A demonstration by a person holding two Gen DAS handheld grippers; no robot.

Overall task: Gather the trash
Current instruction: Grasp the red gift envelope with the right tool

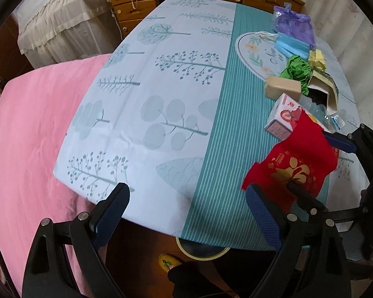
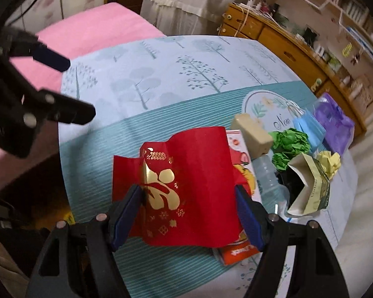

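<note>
Trash lies in a cluster at the right side of the counter (image 1: 176, 94): a red envelope (image 2: 186, 186), a printed carton (image 1: 283, 116), a beige block (image 1: 282, 88), green crumpled paper (image 1: 296, 70), yellow crumpled paper (image 1: 317, 59), an open box (image 2: 308, 186), a clear bottle (image 2: 268, 176), a blue mask (image 1: 292, 44) and a purple bag (image 1: 293, 22).

Right tool (image 2: 189, 213): the jaws bracket the red envelope, one pad at each long edge. The envelope bows upward between them and appears lifted off the carton beneath. The gap remains wide, so the hold is judged to be light edge pressure, not a flat pinch.

Left tool (image 1: 186, 213): jaws spread, nothing between them, positioned over the near edge of the counter, well apart from the cluster.

Procedure for the step in hand:
1. Close the right tool further until the envelope folds and the pads bear on paper. Thin paper held only by its edges is likely to slip out.
2. Keep the lift vertical. The carton and bottle lie just beside the envelope and can be dragged.
3. Move slowly. A loose flap catches air and twists.
4. No bin is visible in either view. Locate it before moving off.
</note>
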